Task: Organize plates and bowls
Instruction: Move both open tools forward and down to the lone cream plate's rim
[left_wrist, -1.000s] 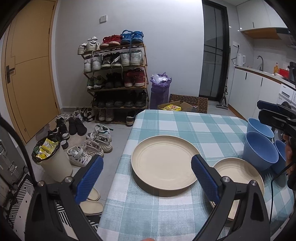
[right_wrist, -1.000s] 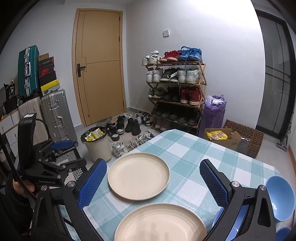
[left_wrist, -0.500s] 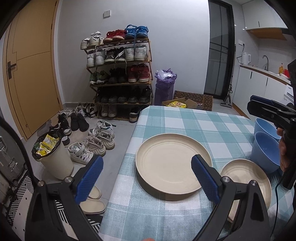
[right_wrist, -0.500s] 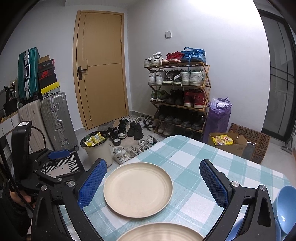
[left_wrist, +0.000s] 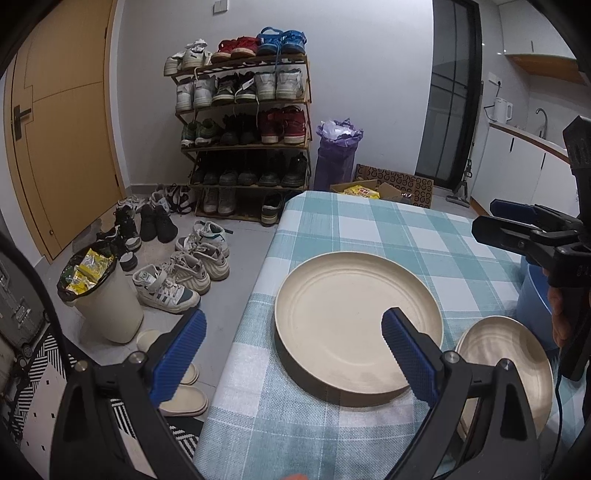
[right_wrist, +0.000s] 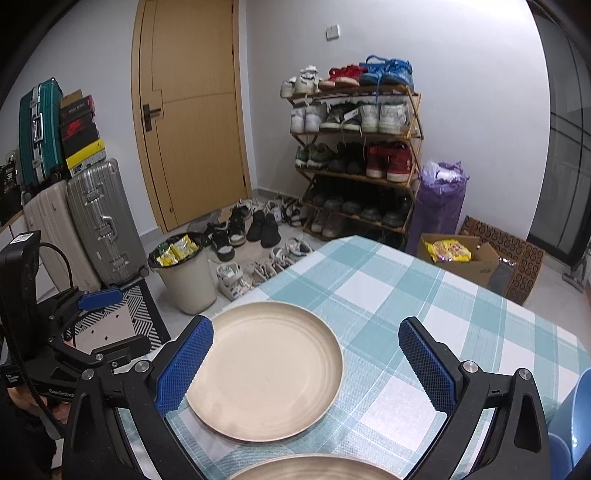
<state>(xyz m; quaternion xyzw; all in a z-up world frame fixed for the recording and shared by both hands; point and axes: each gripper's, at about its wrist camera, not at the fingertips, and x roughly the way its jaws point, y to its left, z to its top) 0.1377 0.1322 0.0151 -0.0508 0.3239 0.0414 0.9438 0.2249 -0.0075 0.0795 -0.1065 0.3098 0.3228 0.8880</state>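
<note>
Left gripper (left_wrist: 291, 349) wide open, empty, bottom centre of frame. Right gripper (right_wrist: 304, 360) same, wide open, holds nothing. Big beige plate (left_wrist: 358, 325) centre frame on checked tablecloth (left_wrist: 373, 229), near table's left edge. Smaller plate (left_wrist: 506, 365) lower right, just beside it. Both look stiff, light, slick; low rim only grab point, pinch at near edge. Blue bowl (left_wrist: 532, 295) right edge, mostly hidden behind right gripper. Beyond table: bin (left_wrist: 103, 295), loose shoes, shoe rack (left_wrist: 243, 122). Path to plates unobstructed.
</note>
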